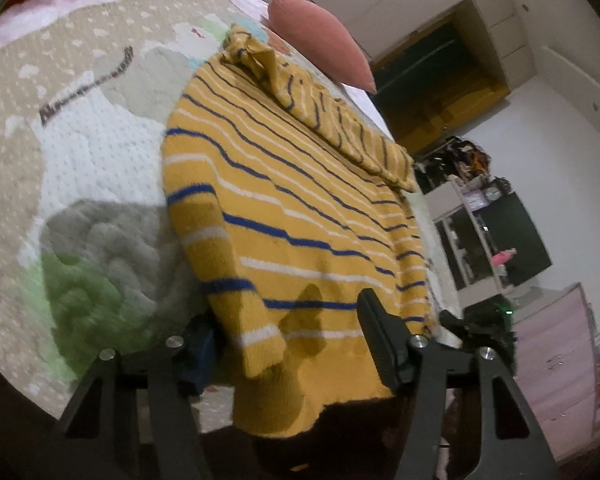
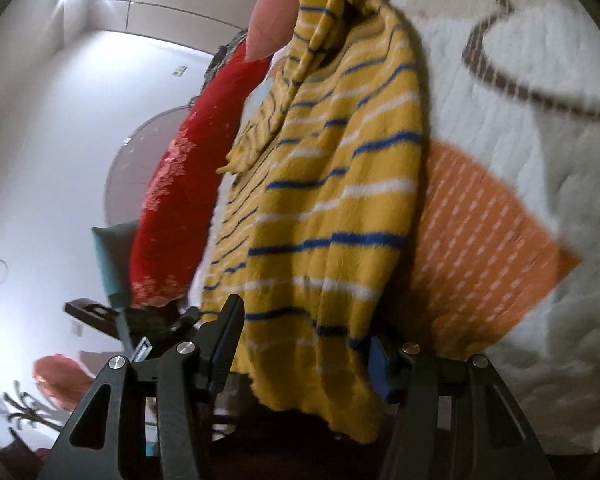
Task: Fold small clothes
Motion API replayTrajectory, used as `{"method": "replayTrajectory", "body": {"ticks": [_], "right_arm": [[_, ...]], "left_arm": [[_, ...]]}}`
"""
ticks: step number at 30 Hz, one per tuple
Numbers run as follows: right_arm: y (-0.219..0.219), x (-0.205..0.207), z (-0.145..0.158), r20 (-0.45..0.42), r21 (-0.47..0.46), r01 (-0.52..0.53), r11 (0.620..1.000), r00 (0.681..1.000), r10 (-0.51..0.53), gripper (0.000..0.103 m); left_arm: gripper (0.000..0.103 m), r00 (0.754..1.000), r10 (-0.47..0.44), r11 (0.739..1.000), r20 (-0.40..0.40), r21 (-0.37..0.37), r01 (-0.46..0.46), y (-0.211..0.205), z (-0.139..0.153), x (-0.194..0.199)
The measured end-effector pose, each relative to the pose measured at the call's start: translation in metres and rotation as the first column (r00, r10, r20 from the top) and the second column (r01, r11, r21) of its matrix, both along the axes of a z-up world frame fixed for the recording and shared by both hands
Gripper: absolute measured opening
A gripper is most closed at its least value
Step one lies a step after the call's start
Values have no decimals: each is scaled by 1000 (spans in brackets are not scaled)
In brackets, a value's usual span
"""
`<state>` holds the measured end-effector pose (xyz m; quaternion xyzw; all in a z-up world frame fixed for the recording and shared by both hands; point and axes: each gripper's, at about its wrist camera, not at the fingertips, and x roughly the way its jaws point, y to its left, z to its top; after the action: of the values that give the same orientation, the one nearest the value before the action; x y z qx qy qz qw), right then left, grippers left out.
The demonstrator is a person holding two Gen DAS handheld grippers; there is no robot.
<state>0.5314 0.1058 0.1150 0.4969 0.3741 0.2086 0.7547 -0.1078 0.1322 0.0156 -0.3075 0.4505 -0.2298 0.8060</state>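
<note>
A yellow sweater (image 1: 300,200) with blue and white stripes lies flat on a quilted bed cover (image 1: 100,160). One sleeve (image 1: 340,120) is folded across its far part, and another cuff (image 1: 260,344) lies near the hem. My left gripper (image 1: 288,320) stands open at the near hem, one finger (image 1: 380,340) over the cloth and the other half hidden by the cuff. In the right wrist view the sweater (image 2: 332,200) runs away from me. My right gripper (image 2: 304,320) is open, and the hem hangs loosely between its fingers (image 2: 228,336).
A pink pillow (image 1: 320,40) and a red cushion (image 2: 180,200) lie beyond the sweater. The bed edge runs along the sweater's right side, with shelves (image 1: 480,220) and pink drawers (image 1: 560,360) past it. An orange patch (image 2: 480,240) marks the quilt.
</note>
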Motion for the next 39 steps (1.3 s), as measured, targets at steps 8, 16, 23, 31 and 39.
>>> {"method": "replayTrajectory", "body": {"ticks": [8, 16, 23, 31, 39], "right_arm": [[27, -2, -18, -30, 73, -42, 996, 999, 44, 61], [30, -2, -14, -96, 15, 40, 999, 995, -39, 15], [30, -19, 45, 11, -47, 36, 998, 999, -36, 11], [44, -74, 80, 89, -124, 5, 992, 996, 6, 10], [27, -38, 86, 107, -154, -1, 988, 994, 17, 10]], "left_arm": [[82, 1000, -23, 999, -13, -41, 22, -12, -9, 1], [8, 997, 10, 994, -73, 111, -2, -14, -1, 11], [8, 998, 11, 994, 64, 111, -19, -6, 60, -18], [8, 993, 0, 990, 115, 141, -16, -5, 73, -55], [8, 994, 4, 988, 106, 153, -20, 1, 76, -18]]}}
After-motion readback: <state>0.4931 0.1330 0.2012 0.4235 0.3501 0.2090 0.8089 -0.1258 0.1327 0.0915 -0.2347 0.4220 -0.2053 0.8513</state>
